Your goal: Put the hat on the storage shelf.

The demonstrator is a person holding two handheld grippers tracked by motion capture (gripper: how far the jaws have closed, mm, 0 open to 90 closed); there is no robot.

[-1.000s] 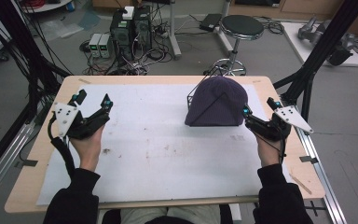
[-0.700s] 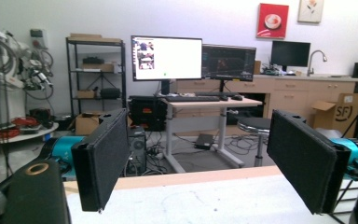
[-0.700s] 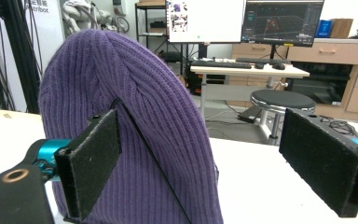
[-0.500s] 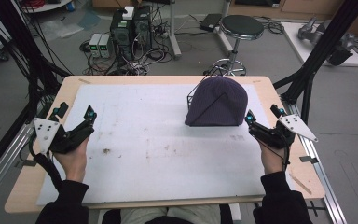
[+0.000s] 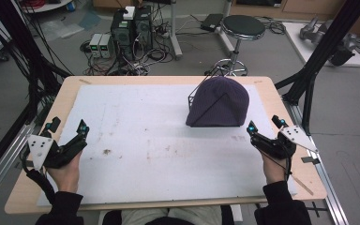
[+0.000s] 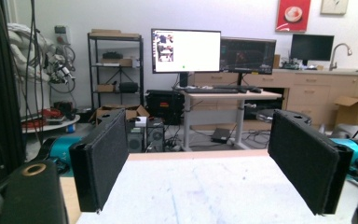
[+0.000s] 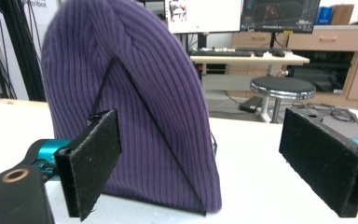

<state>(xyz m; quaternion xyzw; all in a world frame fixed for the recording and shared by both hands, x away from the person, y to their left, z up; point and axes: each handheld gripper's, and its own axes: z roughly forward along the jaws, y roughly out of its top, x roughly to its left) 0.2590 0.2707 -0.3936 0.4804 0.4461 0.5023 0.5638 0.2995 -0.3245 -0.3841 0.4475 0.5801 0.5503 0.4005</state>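
Observation:
A purple knit beanie (image 5: 218, 105) stands pulled over a black wire stand (image 5: 198, 91) at the back right of the white mat (image 5: 145, 136). My right gripper (image 5: 264, 124) is open just right of and nearer than the hat, not touching it. In the right gripper view the beanie (image 7: 121, 70) rises close ahead, behind the left jaw, and the right gripper (image 7: 205, 140) holds nothing. My left gripper (image 5: 68, 125) rests open at the mat's front left, far from the hat. In the left gripper view the left gripper (image 6: 205, 163) has bare mat between its wide-apart jaws.
The wooden table (image 5: 65, 93) carries the mat. Black frame posts (image 5: 311, 79) stand at both sides of the table. Behind the far edge are a stool (image 5: 243, 28) and computer boxes with cables (image 5: 131, 28) on the floor.
My left gripper has drawn back toward the person and to the left. The right gripper has pulled a little nearer, away from the hat. The beanie has not moved.

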